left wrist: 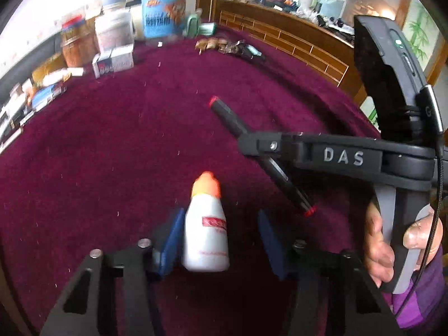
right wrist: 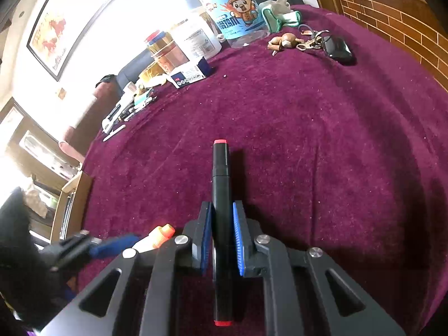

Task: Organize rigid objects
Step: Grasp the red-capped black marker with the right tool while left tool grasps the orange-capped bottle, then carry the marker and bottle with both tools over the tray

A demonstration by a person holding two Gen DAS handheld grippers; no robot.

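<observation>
My right gripper [right wrist: 221, 235] is clamped on a black marker [right wrist: 221, 196], blue pads tight against its barrel; the marker runs straight forward between the fingers, a red cap at each end, lifted over the cloth. My left gripper [left wrist: 218, 235] stands part-way apart around a small white bottle [left wrist: 206, 235] with an orange cap: the left pad [left wrist: 173, 238] lies against its side, the right pad [left wrist: 270, 240] stands clear with cloth showing between, so no real grip. The bottle's base points toward the camera. From the left wrist my right hand [left wrist: 392, 246] shows on its grey handle, marker slanting across. All of it is over a maroon tablecloth [right wrist: 322, 140]. Along the far edge: a big blue-labelled jar [right wrist: 238, 8], smaller jars and boxes [right wrist: 190, 75], a bunch of keys [right wrist: 313, 40], a green cloth [right wrist: 280, 14].
</observation>
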